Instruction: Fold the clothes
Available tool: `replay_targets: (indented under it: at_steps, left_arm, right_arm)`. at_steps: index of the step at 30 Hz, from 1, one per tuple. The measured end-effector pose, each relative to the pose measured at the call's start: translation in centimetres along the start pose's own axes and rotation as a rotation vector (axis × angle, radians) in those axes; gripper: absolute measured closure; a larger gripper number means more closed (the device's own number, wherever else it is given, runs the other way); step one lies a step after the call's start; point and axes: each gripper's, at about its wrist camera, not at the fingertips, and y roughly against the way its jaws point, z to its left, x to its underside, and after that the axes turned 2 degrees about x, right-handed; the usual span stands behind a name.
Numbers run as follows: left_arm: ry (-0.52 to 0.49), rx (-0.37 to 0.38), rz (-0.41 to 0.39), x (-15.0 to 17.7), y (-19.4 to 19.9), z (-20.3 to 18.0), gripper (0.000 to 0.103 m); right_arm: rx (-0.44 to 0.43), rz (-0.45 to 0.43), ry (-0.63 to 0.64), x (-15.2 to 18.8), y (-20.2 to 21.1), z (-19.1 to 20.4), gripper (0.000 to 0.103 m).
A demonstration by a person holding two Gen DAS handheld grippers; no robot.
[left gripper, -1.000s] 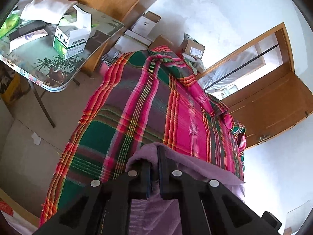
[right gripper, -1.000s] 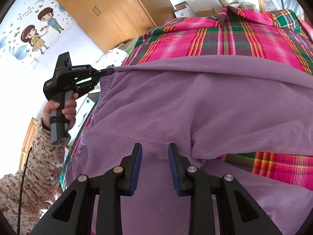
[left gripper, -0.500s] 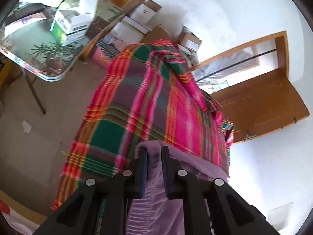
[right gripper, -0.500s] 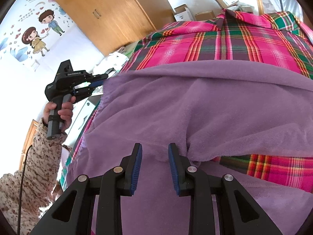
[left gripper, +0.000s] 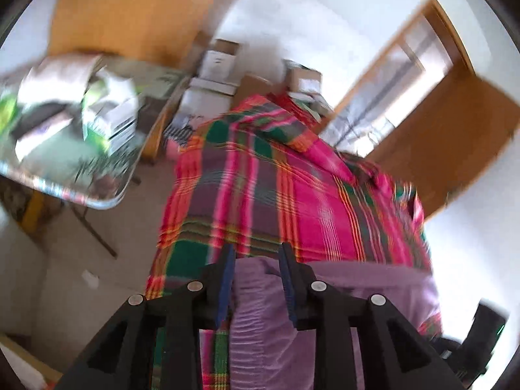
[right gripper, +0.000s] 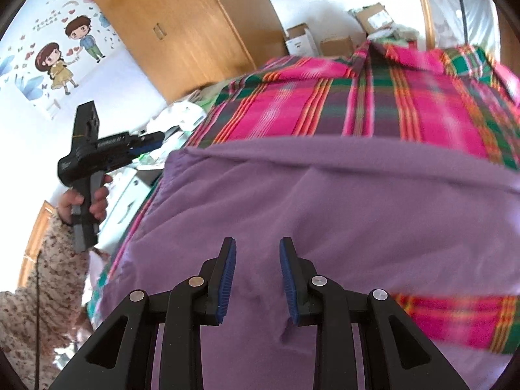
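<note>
One fold looks laid: purple garment [right gripper: 325, 214] lies doubled on the plaid bedcover [right gripper: 373, 104], far edge roughly straight. Left gripper [left gripper: 256, 279] and right gripper [right gripper: 256, 279] both spread, clamping nothing. Further folds likely remain; garment looks wide.
</note>
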Motion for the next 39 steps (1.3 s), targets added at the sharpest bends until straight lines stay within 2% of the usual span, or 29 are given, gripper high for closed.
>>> replay_targets:
  at_steps: [4,6,8,10,12,16,20,26,31,39]
  left_arm:
    - [-0.131,-0.011,0.059,0.3,-1.8,-2.6,0.075]
    - [-0.195,-0.02,0.087,0.8,-2.7,-3.8,0.075]
    - [-0.269,-0.057,0.122,1.4,-3.7,-4.9,0.075]
    - [-0.337,-0.096,0.159,2.0,-4.7,-5.7,0.075]
    - [-0.375,-0.124,0.167,2.4,-5.2,-6.2,0.075]
    - [-0.417,-0.182,0.16,2.2,-5.8,-6.3,0.075]
    - [-0.458,-0.216,0.168,2.1,-6.3,-6.1,0.075]
    - [-0.539,-0.24,0.174,2.5,-6.5,-6.5,0.075]
    - [-0.578,-0.257,0.111,1.9,-5.5,-6.8,0.075]
    - [-0.651,-0.244,0.18,2.0,-6.5,-6.8,0.074]
  right_arm:
    - [0.078,0.007,0.059,-2.1,-1.2,-0.9,0.073]
    - [0.111,0.02,0.096,-3.0,-2.1,-1.1,0.069]
    - [0.124,0.035,0.146,-3.8,-3.2,-1.1,0.062]
    - [0.141,0.037,0.198,-4.5,-4.3,-0.5,0.062]
    - [0.143,0.033,0.259,-5.2,-5.4,0.2,0.06]
    - [0.244,0.049,0.409,-6.1,-8.4,1.7,0.059]
    - [0.303,0.065,0.501,-6.2,-10.3,2.3,0.059]
    - [0.336,0.081,0.526,-6.5,-11.1,1.7,0.059]
    - [0.322,0.076,0.509,-6.5,-11.0,1.4,0.059]
    - [0.303,0.091,0.507,-6.5,-10.8,1.3,0.059]
